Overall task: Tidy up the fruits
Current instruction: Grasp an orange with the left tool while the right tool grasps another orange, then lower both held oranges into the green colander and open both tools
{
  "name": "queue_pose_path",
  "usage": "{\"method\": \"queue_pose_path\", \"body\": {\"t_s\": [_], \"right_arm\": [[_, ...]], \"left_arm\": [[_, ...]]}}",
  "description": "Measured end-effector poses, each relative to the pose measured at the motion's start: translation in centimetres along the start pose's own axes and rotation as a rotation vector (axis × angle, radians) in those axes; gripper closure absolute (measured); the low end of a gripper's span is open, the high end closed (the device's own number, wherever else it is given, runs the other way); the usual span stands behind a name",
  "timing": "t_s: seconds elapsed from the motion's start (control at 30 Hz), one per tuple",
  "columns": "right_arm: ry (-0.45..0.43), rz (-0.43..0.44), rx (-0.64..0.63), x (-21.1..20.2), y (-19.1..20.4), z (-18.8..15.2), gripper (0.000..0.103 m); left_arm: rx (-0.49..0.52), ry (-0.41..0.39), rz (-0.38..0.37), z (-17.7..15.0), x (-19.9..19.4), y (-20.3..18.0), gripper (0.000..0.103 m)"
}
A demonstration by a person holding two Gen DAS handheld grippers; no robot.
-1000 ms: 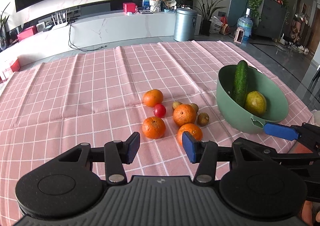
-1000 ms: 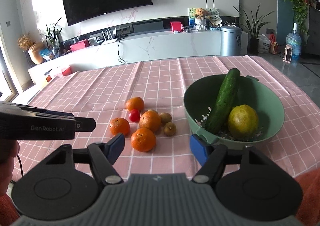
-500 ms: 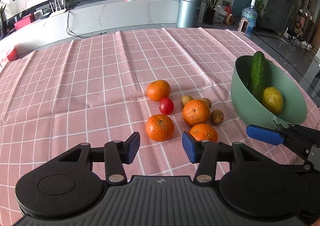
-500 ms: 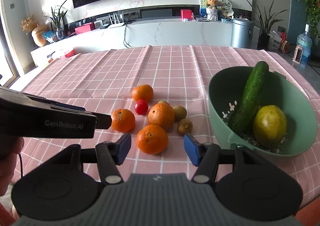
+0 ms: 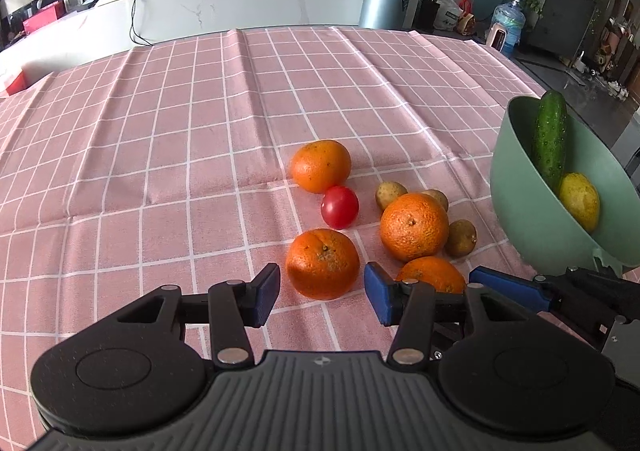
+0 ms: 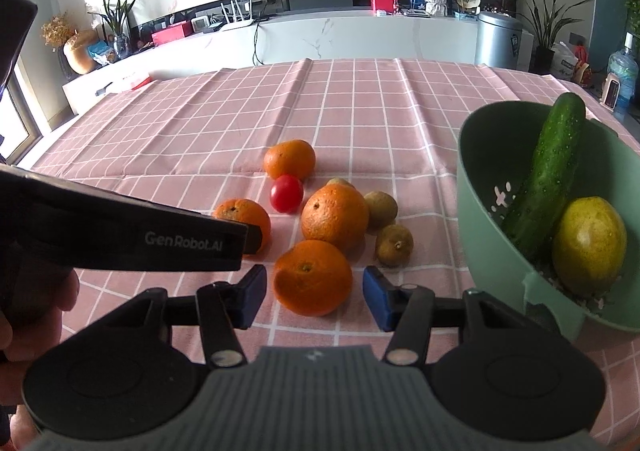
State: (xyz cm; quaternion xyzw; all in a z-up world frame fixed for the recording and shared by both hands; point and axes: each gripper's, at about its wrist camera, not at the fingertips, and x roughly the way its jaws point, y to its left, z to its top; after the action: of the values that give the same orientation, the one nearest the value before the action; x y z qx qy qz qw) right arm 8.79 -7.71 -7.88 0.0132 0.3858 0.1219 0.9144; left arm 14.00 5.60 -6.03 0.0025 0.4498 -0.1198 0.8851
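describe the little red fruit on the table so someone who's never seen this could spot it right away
On the pink checked tablecloth, left of the green bowl, lies a cluster of oranges and small brown fruits. The cherry tomato sits just in front of the farthest orange; it is the only red, smooth, glossy piece.

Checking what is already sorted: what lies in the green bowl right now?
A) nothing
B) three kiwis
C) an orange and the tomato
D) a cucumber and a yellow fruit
D: the green bowl holds a cucumber leaning on its rim and a yellow fruit beside it.
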Motion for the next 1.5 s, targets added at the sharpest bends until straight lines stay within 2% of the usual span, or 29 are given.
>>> {"method": "queue_pose_path", "body": {"t_s": [0.23, 0.47, 0.7, 0.93, 1.2, 1.3, 1.5], "right_arm": [[0.021, 0.014, 0.016, 0.9, -0.2, 0.1, 0.057], [0.021, 0.021, 0.013, 1.0, -0.1, 0.1, 0.060], [0.024, 0.035, 0.015, 0.7, -0.2, 0.1, 0.061], [0.003, 0.066, -0.021, -2.1, 0.0, 0.1, 0.062], [-0.038, 0.084, 0.010, -6.8, -1.7, 0.3, 0.062], [-0.077, 0.078, 0.006, -8.8, -2.3, 0.5, 0.062], [-0.147, 0.030, 0.026, -12.1, -4.2, 1.2, 0.062]], "left_arm": [[0.017, 0.015, 0.006, 0.1, 1.3, -0.2, 0.046], [0.001, 0.013, -0.016, 0.1, 1.3, 0.0, 0.054], [-0.015, 0.007, 0.015, -0.1, 0.8, 0.1, 0.056], [-0.058, -0.026, 0.013, -0.5, -1.8, 0.4, 0.056], [-0.076, -0.092, 0.010, -0.3, -5.3, -0.5, 0.056], [-0.080, -0.122, -0.018, 0.1, -6.6, -1.7, 0.056], [-0.022, -0.157, -0.068, 1.1, -8.5, -5.1, 0.056]]}}
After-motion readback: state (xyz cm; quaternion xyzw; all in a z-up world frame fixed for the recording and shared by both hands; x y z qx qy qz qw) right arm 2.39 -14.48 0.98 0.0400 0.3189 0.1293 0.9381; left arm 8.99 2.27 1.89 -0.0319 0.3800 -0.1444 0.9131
